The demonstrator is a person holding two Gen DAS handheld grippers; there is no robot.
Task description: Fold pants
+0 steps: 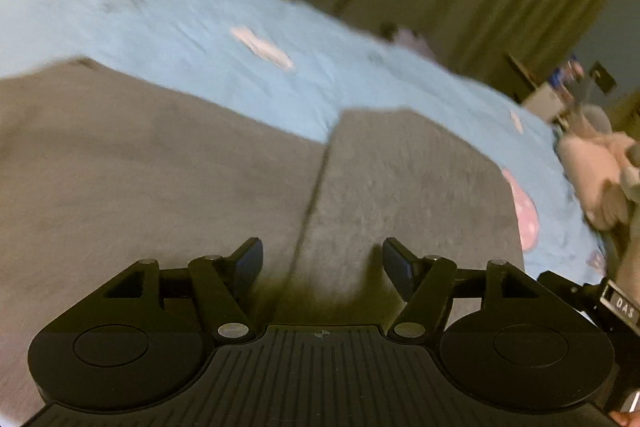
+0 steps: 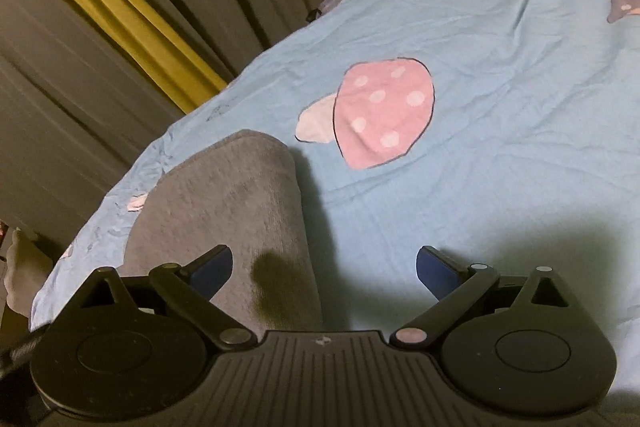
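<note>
The pants point(image 1: 160, 167) are a plain mid-grey, fleecy-looking, with no print, and the same grey shows on the leg point(image 2: 224, 211) in the right wrist view. The bed sheet point(image 2: 500, 107) beneath is light blue, scattered with mushroom prints: the large mushroom point(image 2: 380, 115) has a pink cap with paler pink dots, a pale lilac-white stem and a thin dark outline. A smaller one point(image 2: 624, 5) at the edge is purple with pale dots. The curtains point(image 2: 100, 75) are dull grey-olive with one mustard-yellow stripe point(image 2: 120, 11). Each tool, left point(image 1: 322, 263) and right point(image 2: 324, 269), is black with dark blue pads point(image 2: 436, 273). The plush toy point(image 1: 596, 179) is pale pink.
</note>
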